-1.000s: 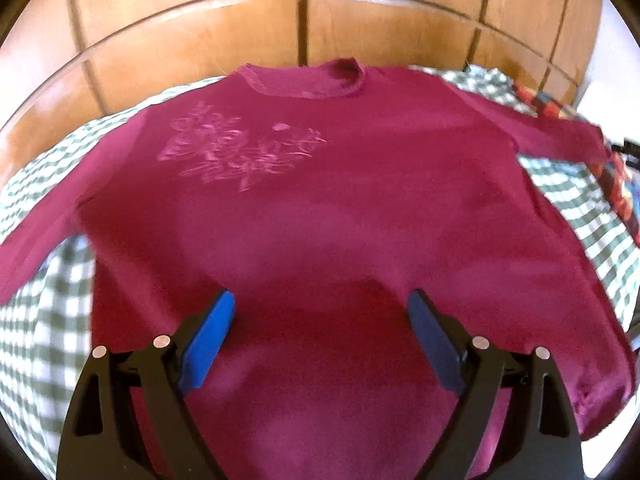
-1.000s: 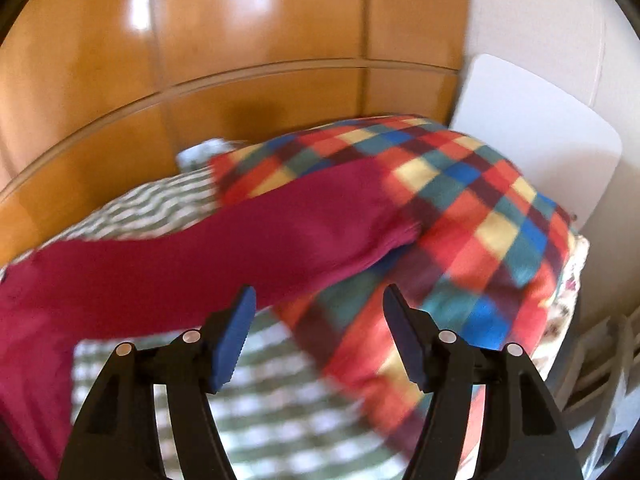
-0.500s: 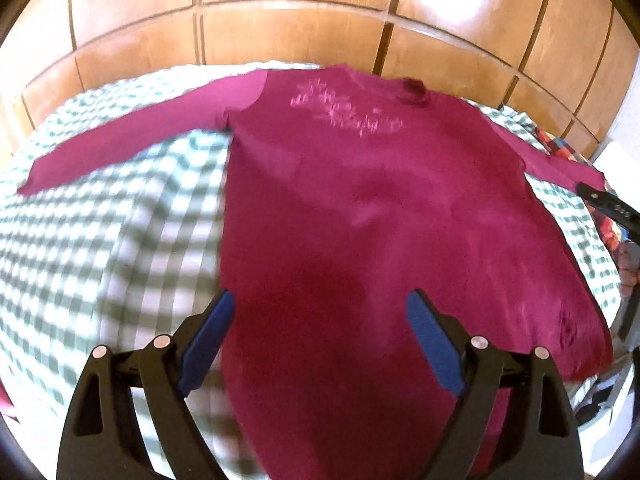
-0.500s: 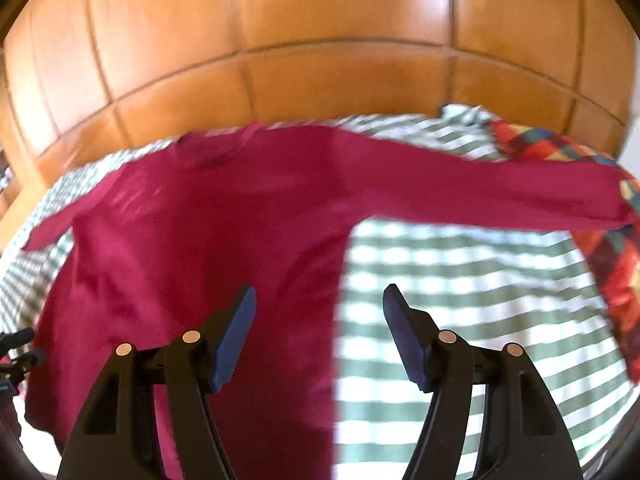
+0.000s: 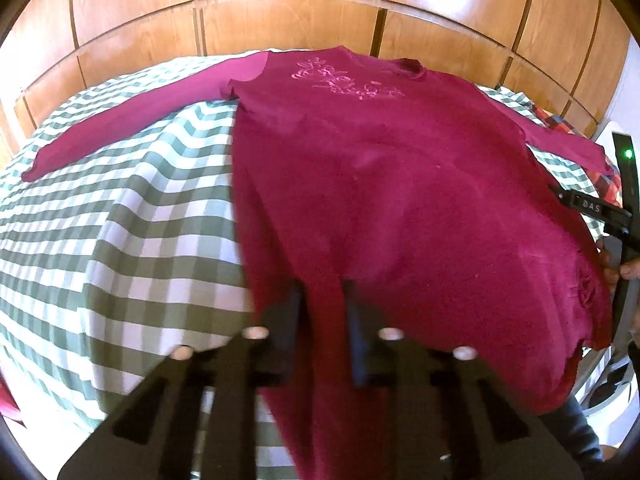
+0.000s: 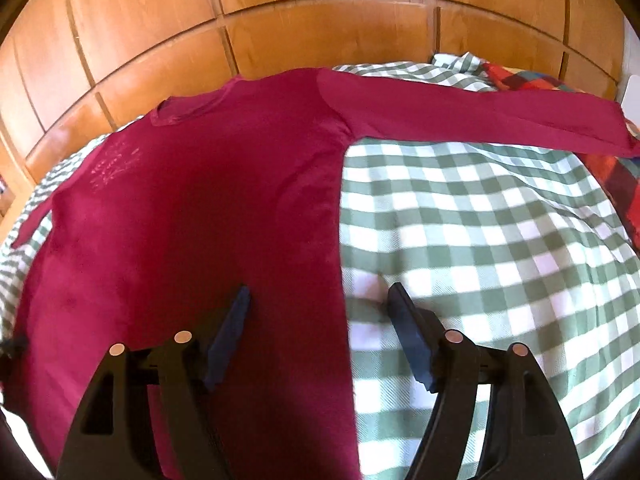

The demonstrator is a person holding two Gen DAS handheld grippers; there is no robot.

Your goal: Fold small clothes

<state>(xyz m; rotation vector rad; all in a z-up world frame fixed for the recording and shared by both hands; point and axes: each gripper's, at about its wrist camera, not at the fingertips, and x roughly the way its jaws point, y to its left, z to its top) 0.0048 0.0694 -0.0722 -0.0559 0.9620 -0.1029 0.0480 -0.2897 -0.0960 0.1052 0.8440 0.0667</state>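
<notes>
A maroon long-sleeved shirt [image 5: 400, 184] with a pink print on the chest lies flat on the bed, sleeves spread out. My left gripper [image 5: 324, 300] is at the shirt's lower left side edge. Its jaws are closing and stand narrow, with a strip of maroon fabric pinched between them. In the right wrist view the shirt [image 6: 200, 200] fills the left half. My right gripper [image 6: 318, 300] straddles its right side edge near the hem. Its jaws are opening, one finger over fabric and one over the cover, pressing on nothing. The right gripper's body [image 5: 584, 206] shows at the right edge of the left wrist view.
A green-and-white checked cover [image 5: 140, 220] lies over the bed [image 6: 480, 240]. A red, blue and yellow plaid blanket [image 6: 528, 76] sits at the far right under the sleeve end. Wooden wall panels [image 5: 320, 12] stand behind the bed.
The left jaws went from wide apart to narrow around the shirt's left edge. The right gripper swung from the sleeve and plaid blanket down to the shirt's lower right edge.
</notes>
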